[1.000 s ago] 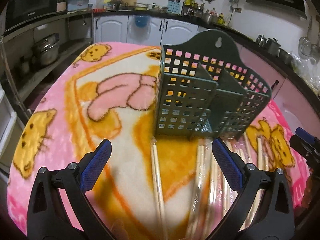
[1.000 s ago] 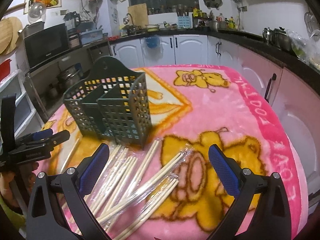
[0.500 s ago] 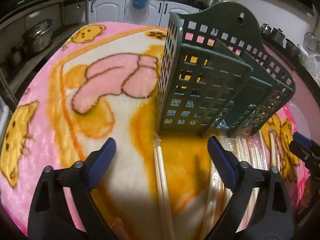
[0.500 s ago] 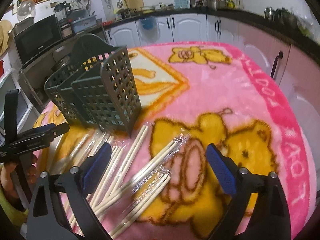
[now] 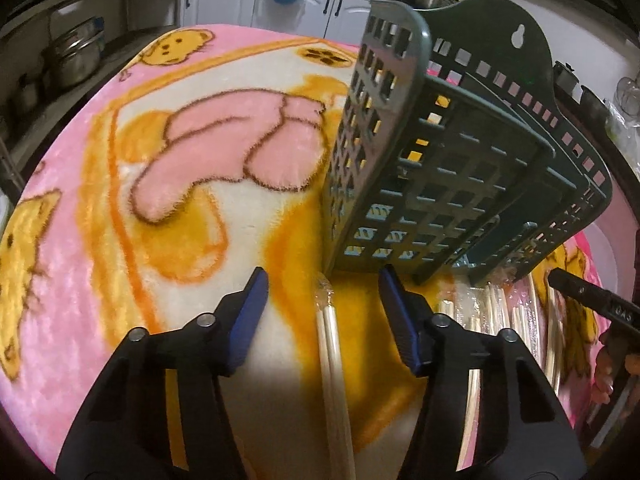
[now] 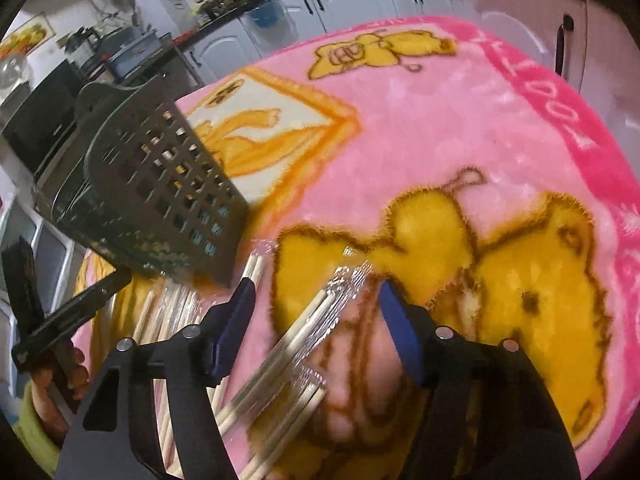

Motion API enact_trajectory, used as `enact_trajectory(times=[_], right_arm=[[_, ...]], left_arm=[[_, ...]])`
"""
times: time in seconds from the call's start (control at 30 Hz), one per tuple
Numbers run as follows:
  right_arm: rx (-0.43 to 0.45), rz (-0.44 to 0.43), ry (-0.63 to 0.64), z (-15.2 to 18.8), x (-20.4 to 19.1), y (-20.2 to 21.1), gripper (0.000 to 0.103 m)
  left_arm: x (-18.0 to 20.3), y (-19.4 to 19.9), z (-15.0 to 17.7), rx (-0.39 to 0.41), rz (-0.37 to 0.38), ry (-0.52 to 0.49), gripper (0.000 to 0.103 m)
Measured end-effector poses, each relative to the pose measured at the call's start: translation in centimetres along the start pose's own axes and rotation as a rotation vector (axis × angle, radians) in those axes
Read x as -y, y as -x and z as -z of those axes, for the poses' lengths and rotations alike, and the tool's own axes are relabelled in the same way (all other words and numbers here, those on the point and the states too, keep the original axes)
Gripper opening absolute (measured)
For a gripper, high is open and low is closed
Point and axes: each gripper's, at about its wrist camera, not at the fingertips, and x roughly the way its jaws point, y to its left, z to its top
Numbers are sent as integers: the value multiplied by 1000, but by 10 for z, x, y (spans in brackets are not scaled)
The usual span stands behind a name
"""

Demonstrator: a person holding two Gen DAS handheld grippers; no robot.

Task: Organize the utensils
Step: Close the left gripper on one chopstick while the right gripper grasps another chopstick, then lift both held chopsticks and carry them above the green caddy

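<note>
**Both grippers low over wrapped chopsticks beside the utensil basket**

Landmark: dark green utensil basket [image 5: 452,184], standing on the pink bear-print blanket [image 5: 132,184], with a perforated grid wall and a hang-hole tab at the back.

Left gripper [image 5: 323,286]: fingers apart, nothing between the pads. Tips sit just in front of the basket's near wall. One plastic-wrapped chopstick pair [image 5: 330,344] lies on the blanket between the two fingers, its far end close to the basket's base; contact with the basket cannot be told.

Right gripper [image 6: 316,300]: fingers apart, holding nothing. It is just to the right of the basket's corner. A wrapped chopstick bundle [image 6: 308,332] lies diagonally between its fingers.

More wrapped chopsticks [image 6: 168,312] are spread on the blanket directly in front of the basket.
</note>
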Motion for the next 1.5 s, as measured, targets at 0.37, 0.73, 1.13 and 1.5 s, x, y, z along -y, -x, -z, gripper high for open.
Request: enact_trajectory(times=[0.37,0.73,1.13,1.5], right_arm=[[4,36,14,-1,2,-1,12],[39,-16,16,3,-7,12,5],[86,-64,44,3,-25,35,5],[196,-172,183,5,-76,89,3]], left_arm=[[-11,-4,-1,-4,-14,8,28],[-16,-2,1,-13,2,-10,19],[-10,15,13,-31,25,-58,4],[1,75,1,83,51,-79,3]])
